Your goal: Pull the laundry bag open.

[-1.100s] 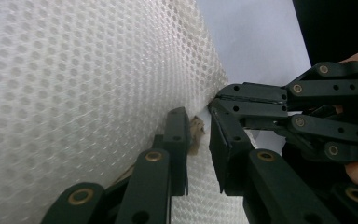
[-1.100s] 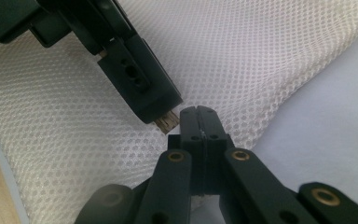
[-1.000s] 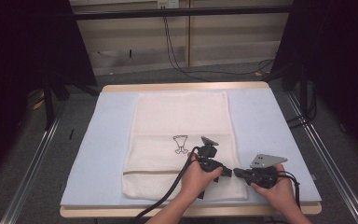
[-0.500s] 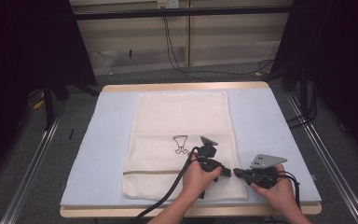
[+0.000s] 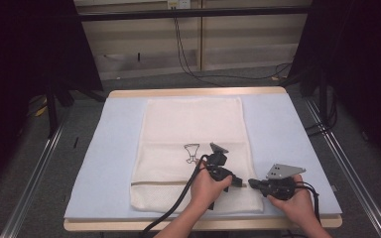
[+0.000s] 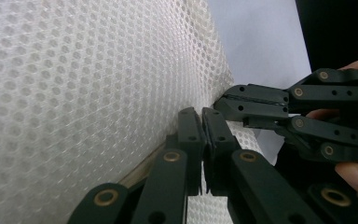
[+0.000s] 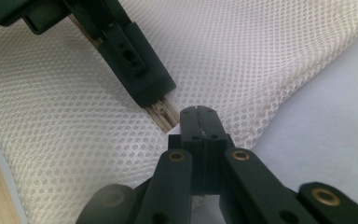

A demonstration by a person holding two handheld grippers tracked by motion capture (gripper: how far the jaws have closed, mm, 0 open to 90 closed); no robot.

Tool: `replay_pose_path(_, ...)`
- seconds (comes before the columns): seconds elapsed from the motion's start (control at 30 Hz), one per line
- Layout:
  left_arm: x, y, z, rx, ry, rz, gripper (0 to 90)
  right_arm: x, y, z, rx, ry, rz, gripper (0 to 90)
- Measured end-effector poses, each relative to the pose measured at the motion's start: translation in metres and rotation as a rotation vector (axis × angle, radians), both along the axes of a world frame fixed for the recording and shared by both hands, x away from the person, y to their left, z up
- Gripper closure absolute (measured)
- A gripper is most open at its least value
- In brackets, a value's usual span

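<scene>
Your left claw [image 7: 161, 100] has just closed on the mesh laundry bag's [image 5: 193, 124] zipper [image 7: 162, 116] end; right claw [image 7: 198, 114] pinches the bag edge just beside it. Zipper runs away leftward — left hand pulls.

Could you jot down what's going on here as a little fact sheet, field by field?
Item: white mesh laundry bag, lying flat
Surface: pale blue mat on a table
Zipper: beige strip near the bag's close end
Left gripper: jaws closed on the zipper end
Right gripper: jaws shut on the mesh beside the zipper end
Bag marking: small black outline drawing
</scene>
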State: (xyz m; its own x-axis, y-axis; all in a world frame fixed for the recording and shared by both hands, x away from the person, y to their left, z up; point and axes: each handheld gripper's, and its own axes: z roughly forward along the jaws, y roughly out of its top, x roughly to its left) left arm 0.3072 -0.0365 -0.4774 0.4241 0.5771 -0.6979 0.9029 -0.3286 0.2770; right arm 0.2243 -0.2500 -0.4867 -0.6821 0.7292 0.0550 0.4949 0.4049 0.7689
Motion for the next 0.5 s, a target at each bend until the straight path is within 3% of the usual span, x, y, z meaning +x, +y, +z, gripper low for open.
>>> replay_pose_path(0.17, 0.0, 0.0003, -0.0011, -0.012, 0.009, 0.009, 87.5, -0.0001, 0.0001, 0.0, 0.0, 0.001, 0.0, 90.0)
replay_pose_path(0.5, 0.0028, 0.0057, 0.0007, 0.003, 0.022, 0.011, 87.5, 0.0001, -0.0004, 0.0, 0.003, 0.004, -0.002, 90.0)
